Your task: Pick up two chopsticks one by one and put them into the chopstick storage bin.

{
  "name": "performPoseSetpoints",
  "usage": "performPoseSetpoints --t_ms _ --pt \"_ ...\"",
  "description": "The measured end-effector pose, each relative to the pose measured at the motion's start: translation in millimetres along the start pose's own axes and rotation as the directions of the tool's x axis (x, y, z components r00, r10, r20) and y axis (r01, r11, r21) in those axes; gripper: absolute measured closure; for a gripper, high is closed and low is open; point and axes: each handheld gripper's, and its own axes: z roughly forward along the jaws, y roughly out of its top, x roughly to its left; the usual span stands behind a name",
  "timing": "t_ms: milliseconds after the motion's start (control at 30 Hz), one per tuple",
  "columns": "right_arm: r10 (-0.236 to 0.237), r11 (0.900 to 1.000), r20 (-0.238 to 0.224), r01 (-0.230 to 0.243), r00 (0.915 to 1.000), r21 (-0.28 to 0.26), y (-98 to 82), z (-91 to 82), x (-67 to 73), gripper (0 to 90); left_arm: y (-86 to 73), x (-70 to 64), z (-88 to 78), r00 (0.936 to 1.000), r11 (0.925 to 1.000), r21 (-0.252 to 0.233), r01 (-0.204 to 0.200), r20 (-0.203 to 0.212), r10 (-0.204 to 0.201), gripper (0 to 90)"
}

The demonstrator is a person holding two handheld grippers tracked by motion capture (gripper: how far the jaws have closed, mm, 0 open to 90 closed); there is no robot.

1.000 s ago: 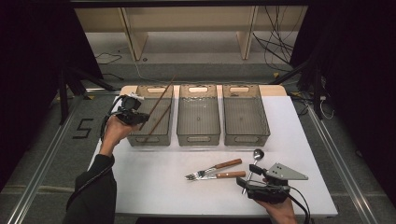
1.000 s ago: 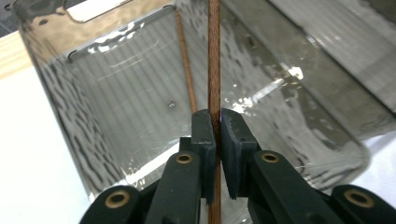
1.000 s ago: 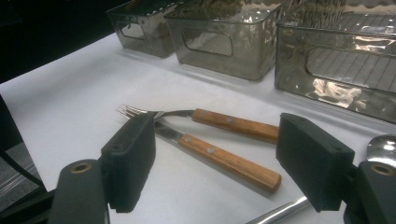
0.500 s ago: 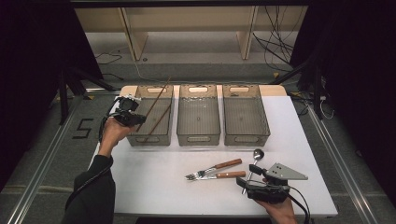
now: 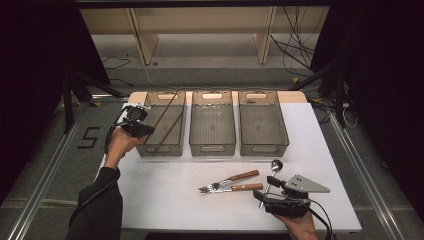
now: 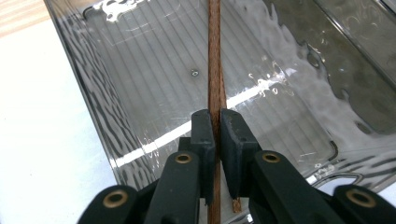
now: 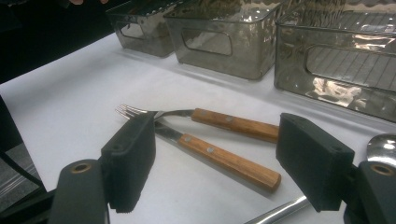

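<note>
Glossy smoky see-through plastic bins with ribbed floors, brown rough-grained wooden chopsticks in the bin at nine o'clock, matt black plastic jaws, forks of shiny metal with smooth riveted wooden handles, polished metal spoon, matt white tabletop

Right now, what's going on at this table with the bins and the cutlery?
A person is sorting utensils into three clear bins. The left gripper holds brown chopsticks over the left bin, jaws just starting to open. The right gripper waits open beside two wooden-handled forks and a spoon on the table.
</note>
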Motion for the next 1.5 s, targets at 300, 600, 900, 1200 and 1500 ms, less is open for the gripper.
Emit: performPoseSetpoints --t_ms 300,600,900,1200,1500 --pt "-0.002 1.000 0.001 0.002 1.0000 0.000 0.1 0.0 0.5 29.2 -0.8 -11.3 -13.6 0.9978 0.9979 -0.055 0.036 0.058 -0.033 43.7" --pt "-0.003 1.000 0.005 0.003 1.0000 -0.001 0.8 -1.2 -1.0 29.2 -20.4 -34.4 -31.7 0.9914 0.9888 -0.145 0.033 0.130 -0.014 31.4" --pt "-0.002 1.000 0.036 0.003 0.9993 -0.010 3.9 -6.3 -6.0 29.3 -38.0 -52.5 -37.4 0.9901 0.9781 -0.208 -0.013 0.134 0.041 27.7" --pt "-0.009 1.000 0.047 0.008 0.9988 0.007 3.8 -5.5 -6.3 29.2 -47.4 -72.1 -41.4 0.9848 0.9718 -0.229 -0.055 0.148 0.091 25.5" --pt "-0.016 1.000 0.057 0.015 0.9982 0.013 7.3 -8.1 -12.7 29.1 -64.6 -85.8 -35.8 0.9768 0.9582 -0.279 -0.064 0.179 0.117 24.0"
